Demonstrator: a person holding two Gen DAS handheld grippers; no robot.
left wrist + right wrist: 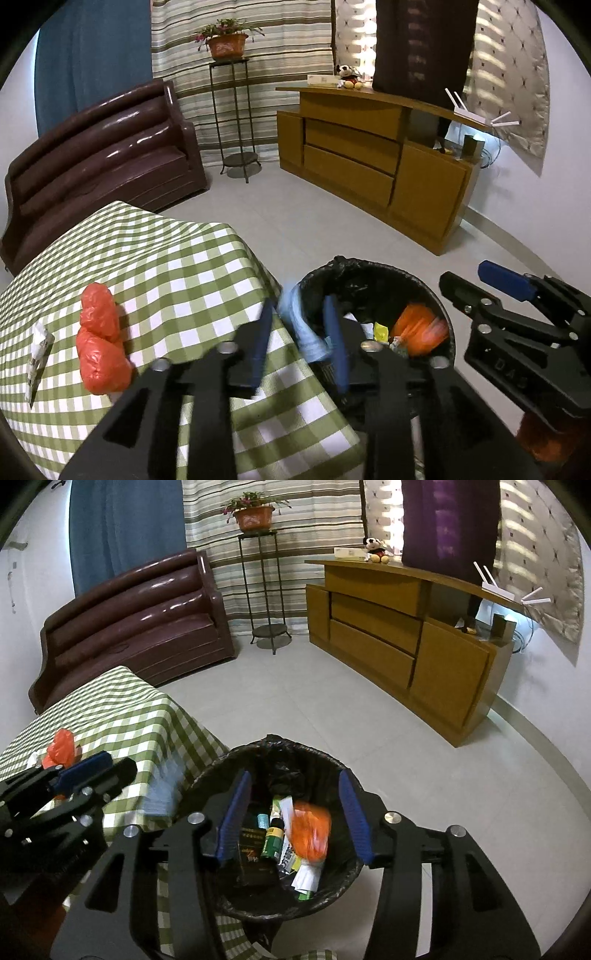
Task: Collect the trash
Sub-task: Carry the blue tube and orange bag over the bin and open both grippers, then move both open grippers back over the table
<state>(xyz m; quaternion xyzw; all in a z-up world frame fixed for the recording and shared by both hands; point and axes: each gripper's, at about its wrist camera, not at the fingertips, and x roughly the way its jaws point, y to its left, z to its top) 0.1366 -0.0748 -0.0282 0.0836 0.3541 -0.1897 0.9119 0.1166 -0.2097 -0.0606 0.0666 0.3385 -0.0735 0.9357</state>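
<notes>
Orange bag (101, 343) lies on the table (177, 258), nine o'clock of the bin (280, 849); looks light and crinkly, so pinch its knotted neck. Left gripper (299, 343) and right gripper (295, 816) jaws gape, empty.

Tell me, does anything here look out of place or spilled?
Nothing is spilled. Two items remain on the checked tablecloth: an orange plastic bag and a crumpled wrapper. Other trash lies inside the black-lined bin.

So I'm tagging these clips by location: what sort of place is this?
Most likely a home living room: a brown sofa, a wooden cabinet and a potted plant on a stand before curtains.
</notes>
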